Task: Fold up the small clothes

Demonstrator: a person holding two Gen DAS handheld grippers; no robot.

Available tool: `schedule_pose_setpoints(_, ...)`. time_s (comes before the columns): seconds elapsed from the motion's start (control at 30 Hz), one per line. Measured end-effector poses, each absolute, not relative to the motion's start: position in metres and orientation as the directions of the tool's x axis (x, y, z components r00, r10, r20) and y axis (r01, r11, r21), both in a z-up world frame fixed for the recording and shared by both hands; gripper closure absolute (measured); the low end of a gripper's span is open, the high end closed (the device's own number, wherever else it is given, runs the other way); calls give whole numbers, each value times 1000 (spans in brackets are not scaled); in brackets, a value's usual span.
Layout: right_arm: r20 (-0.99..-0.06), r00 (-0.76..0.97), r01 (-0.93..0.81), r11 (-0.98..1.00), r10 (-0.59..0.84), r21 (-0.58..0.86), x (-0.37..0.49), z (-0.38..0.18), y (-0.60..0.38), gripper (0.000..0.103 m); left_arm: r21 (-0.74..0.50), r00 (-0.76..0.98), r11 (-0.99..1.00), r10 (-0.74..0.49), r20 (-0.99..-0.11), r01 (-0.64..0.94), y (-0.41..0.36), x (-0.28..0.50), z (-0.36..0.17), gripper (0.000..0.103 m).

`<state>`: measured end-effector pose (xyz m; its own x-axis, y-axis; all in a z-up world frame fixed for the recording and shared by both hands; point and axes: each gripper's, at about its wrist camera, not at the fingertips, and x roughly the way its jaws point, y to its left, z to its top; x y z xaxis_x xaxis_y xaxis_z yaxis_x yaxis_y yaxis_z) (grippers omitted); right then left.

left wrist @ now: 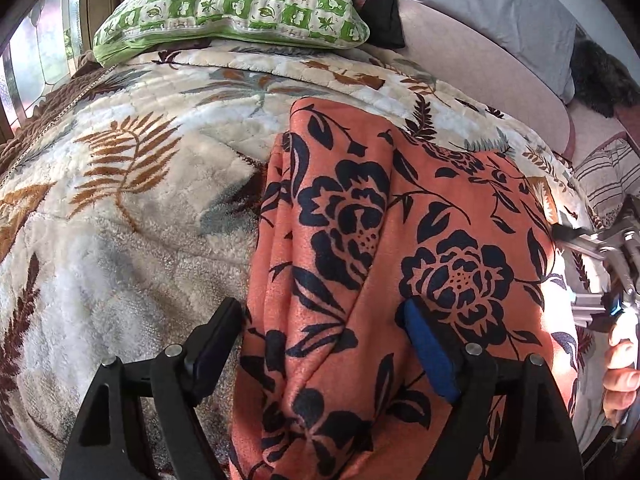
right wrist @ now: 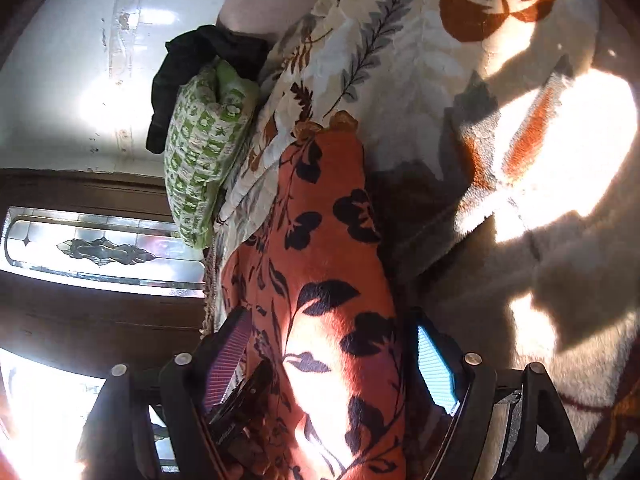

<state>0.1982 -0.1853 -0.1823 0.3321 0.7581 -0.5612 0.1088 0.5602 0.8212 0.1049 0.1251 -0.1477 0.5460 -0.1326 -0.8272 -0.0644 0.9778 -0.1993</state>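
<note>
An orange garment (left wrist: 380,240) with a black flower print lies folded lengthwise on a leaf-patterned blanket (left wrist: 132,208). My left gripper (left wrist: 324,344) is open, its jaws astride the garment's near left edge, one finger (left wrist: 218,336) on the blanket and one finger (left wrist: 428,352) over the cloth. In the right wrist view the same garment (right wrist: 328,280) runs between the open jaws of my right gripper (right wrist: 332,360), which straddles its end. The right gripper also shows at the far right of the left wrist view (left wrist: 600,256).
A green and white patterned pillow (left wrist: 232,8) lies at the far end of the blanket, with a black cloth (left wrist: 380,4) behind it. A grey pillow (left wrist: 504,12) and a striped cushion (left wrist: 608,176) sit at the right. A wooden door with a glass pane (right wrist: 100,252) stands beyond the bed.
</note>
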Motion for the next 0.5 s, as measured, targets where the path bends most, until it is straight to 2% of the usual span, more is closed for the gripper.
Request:
schedule_pose_setpoints(0.03,-583,306,88,587,753,805,204,-181,-176,57,-205,546,977,-138,-826,-62,127,105,-148,18)
schedule_pose_setpoints(0.1,-627,350,6,667,696,745,197,-151,-164,70,-217,549,975,-152,-822,-56,129,105,-148,18)
schedule_pose_setpoints(0.13,-649,379,-26,709,659,705,191,-141,-161,72,-213,551,976,-148,-822,-55,128,106,-149,17)
schedule_pose_setpoints(0.2,-736,355,16,784,576,621,193,-160,-160,72,-194,554,980,-135,-821,-48,124,105,-149,15)
schedule_pose_setpoints(0.23,-758,324,49,790,566,611,196,-177,-162,68,-187,558,981,-129,-820,-48,123,105,-148,15)
schedule_pose_setpoints(0.3,-673,354,75,697,650,713,193,-179,-177,60,-207,556,977,-145,-818,-50,127,105,-148,15)
schedule_pose_setpoints(0.33,-652,369,73,678,662,731,191,-173,-181,48,-213,556,976,-150,-817,-49,127,105,-149,14)
schedule_pose_setpoints(0.37,-636,394,69,669,663,740,189,-165,-186,31,-211,558,976,-149,-816,-48,127,105,-149,14)
schedule_pose_setpoints(0.4,-623,422,63,664,659,745,191,-158,-190,25,-210,559,976,-147,-816,-49,126,105,-149,14)
schedule_pose_setpoints(0.5,-598,439,75,636,670,768,213,-156,-194,22,-215,559,975,-152,-816,-50,127,105,-149,14)
